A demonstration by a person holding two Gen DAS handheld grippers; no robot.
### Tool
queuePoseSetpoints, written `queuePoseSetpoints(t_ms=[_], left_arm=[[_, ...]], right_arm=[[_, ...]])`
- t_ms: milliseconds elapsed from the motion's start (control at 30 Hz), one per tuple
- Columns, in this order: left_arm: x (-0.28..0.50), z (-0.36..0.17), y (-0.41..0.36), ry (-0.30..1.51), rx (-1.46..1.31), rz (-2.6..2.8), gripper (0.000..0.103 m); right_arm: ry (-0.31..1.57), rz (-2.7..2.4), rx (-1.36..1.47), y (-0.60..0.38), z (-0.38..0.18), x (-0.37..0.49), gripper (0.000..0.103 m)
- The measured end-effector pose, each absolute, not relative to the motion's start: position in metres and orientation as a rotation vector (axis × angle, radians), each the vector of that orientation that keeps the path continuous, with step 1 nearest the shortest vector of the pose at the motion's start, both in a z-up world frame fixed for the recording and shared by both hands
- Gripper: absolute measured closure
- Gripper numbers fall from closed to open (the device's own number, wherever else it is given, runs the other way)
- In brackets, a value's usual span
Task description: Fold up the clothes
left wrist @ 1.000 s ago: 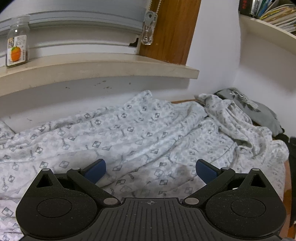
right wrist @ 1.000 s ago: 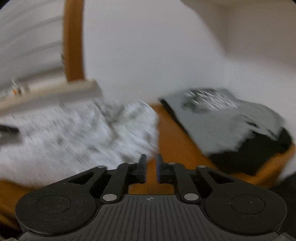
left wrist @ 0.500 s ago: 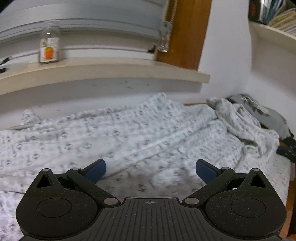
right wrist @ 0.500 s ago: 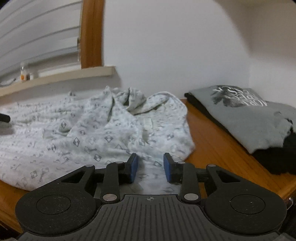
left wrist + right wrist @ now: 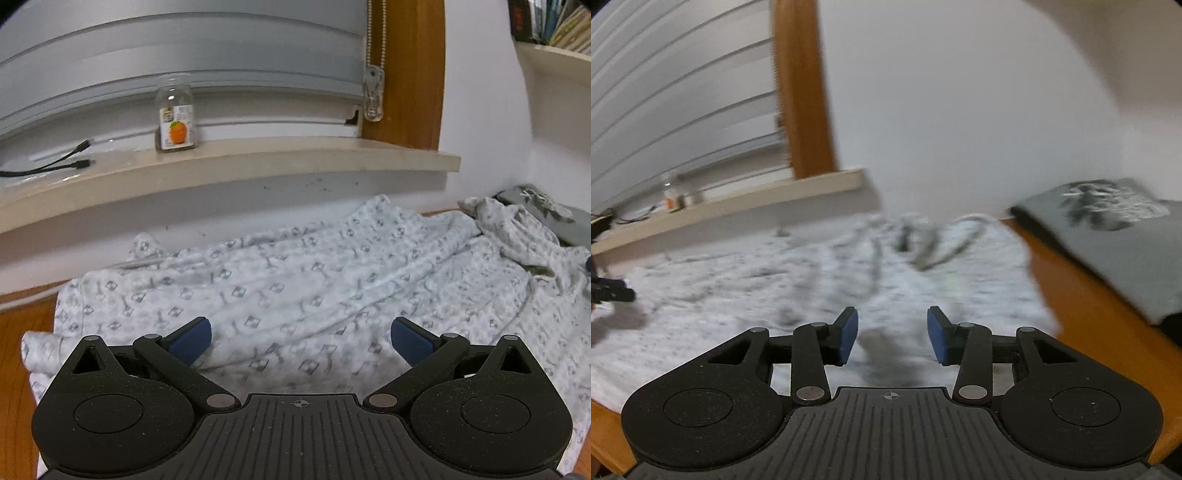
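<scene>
A white garment with a small grey diamond print point(image 5: 314, 280) lies spread and wrinkled on the wooden table, its right end bunched up. It also shows, blurred, in the right wrist view point(image 5: 812, 280). My left gripper point(image 5: 301, 338) is wide open and empty, just above the garment's near left part. My right gripper point(image 5: 891, 334) is open and empty above the garment's right end. The left gripper's tip point(image 5: 613, 293) shows at the left edge of the right wrist view.
A grey printed T-shirt point(image 5: 1115, 236) lies folded on dark clothes at the right of the wooden table point(image 5: 1086, 314). A window sill point(image 5: 229, 166) behind the garment holds a glass jar point(image 5: 175, 118) and black cables point(image 5: 48, 166). A blind cord point(image 5: 373, 92) hangs by the wooden frame.
My right gripper has opened from nearly shut and moved over the white garment. My left gripper has moved left along the garment, bringing its left edge and bare table into view.
</scene>
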State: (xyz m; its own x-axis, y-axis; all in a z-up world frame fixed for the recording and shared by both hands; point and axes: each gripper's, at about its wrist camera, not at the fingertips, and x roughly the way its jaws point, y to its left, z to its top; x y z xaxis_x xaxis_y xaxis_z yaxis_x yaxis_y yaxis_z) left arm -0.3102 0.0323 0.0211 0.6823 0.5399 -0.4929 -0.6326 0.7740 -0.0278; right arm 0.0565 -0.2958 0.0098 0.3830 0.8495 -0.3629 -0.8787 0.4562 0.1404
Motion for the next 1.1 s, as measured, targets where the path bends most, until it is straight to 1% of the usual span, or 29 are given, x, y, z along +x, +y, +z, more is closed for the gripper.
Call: queuePoseSetpoints(t_ms=[67, 133, 200, 400, 533, 567, 600, 633, 733, 967, 1100], left_arm=[[-0.315, 0.022, 0.03, 0.492, -0.182, 0.674, 0.0], [-0.324, 0.022, 0.027, 0.491, -0.148, 0.711, 0.0], [-0.337, 0.02, 0.027, 0.487, -0.162, 0.745, 0.0], [-0.364, 0.015, 0.032, 0.495, -0.197, 0.78, 0.0], [-0.38, 0.014, 0.039, 0.496, -0.286, 0.762, 0.0], [-0.382, 0.014, 0.039, 0.5, -0.292, 0.757, 0.0], [-0.384, 0.014, 0.038, 0.502, -0.293, 0.76, 0.0], [-0.383, 0.014, 0.037, 0.509, -0.287, 0.766, 0.0], [-0.379, 0.015, 0.034, 0.534, -0.264, 0.785, 0.0], [-0.34, 0.024, 0.022, 0.542, -0.204, 0.736, 0.0], [-0.282, 0.042, 0.008, 0.526, -0.175, 0.604, 0.0]], right_arm=[[0.429, 1.132, -0.097, -0.281, 0.012, 0.052, 0.062], [0.413, 1.14, -0.128, -0.266, 0.012, 0.045, 0.068], [0.406, 1.151, -0.153, -0.255, 0.012, 0.042, 0.068], [0.407, 1.195, -0.212, -0.234, 0.013, 0.037, 0.067], [0.397, 1.214, -0.214, -0.229, 0.015, 0.039, 0.067], [0.395, 1.217, -0.219, -0.228, 0.014, 0.039, 0.066], [0.401, 1.22, -0.227, -0.227, 0.013, 0.04, 0.061], [0.408, 1.223, -0.235, -0.226, 0.012, 0.042, 0.059], [0.426, 1.228, -0.222, -0.226, 0.011, 0.048, 0.059], [0.421, 1.26, -0.178, -0.231, 0.009, 0.052, 0.06], [0.424, 1.252, -0.117, -0.237, 0.009, 0.056, 0.06]])
